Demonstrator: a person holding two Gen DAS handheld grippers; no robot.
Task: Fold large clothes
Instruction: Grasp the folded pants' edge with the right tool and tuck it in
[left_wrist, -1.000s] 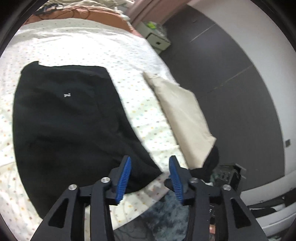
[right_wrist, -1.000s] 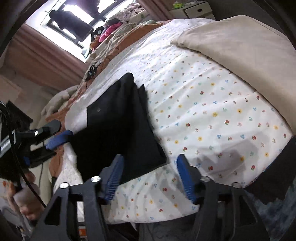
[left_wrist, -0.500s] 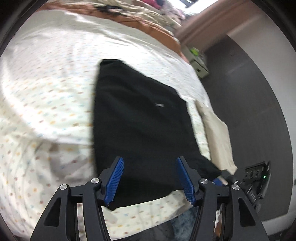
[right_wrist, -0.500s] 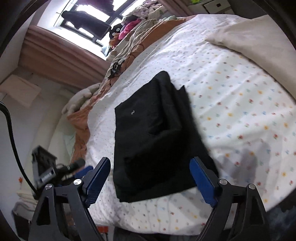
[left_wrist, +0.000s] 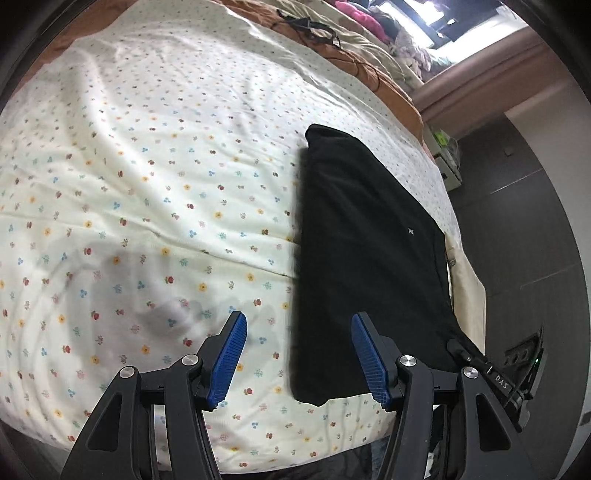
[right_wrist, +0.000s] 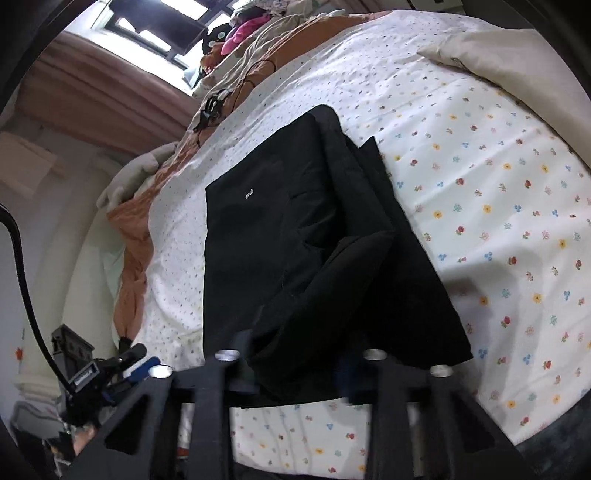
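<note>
Right gripper (right_wrist: 295, 373) sits at the near edge of the bed, its jaws closing on the near hem of the black garment (right_wrist: 295, 229). Dark cloth bunches up between the two arms and hides the pads, so from where I stand it looks like a pinch on the fabric, though I cannot see the contact itself. The left gripper (left_wrist: 295, 358) hangs partly open over the same near edge, one blue pad over the flowered sheet (left_wrist: 147, 184), the other over the garment's near left corner, with nothing between its jaws.

The garment lies along the bed, already doubled lengthwise into a long dark slab, with a small white logo (right_wrist: 250, 193) facing up. On its right side loose layers stick out unevenly, and one flap rises toward the right gripper.

It looks soft, limp and fairly light, perhaps a thick knit. I'd expect it to sag and drag on the sheet rather than keep its shape, so one pinch will let the far layers slide apart. Taking both near corners, through all layers, seems the safest hold for carrying the hem toward the far end. The matte cloth should not slip in ribbed pads.

A cream pillow (right_wrist: 517, 62) lies at the bed's right edge, and tangled bedding (left_wrist: 369, 33) is heaped at the far end. As for containers, I see only a pale storage box (left_wrist: 448, 162) beyond the bed, its contents too small to make out.
</note>
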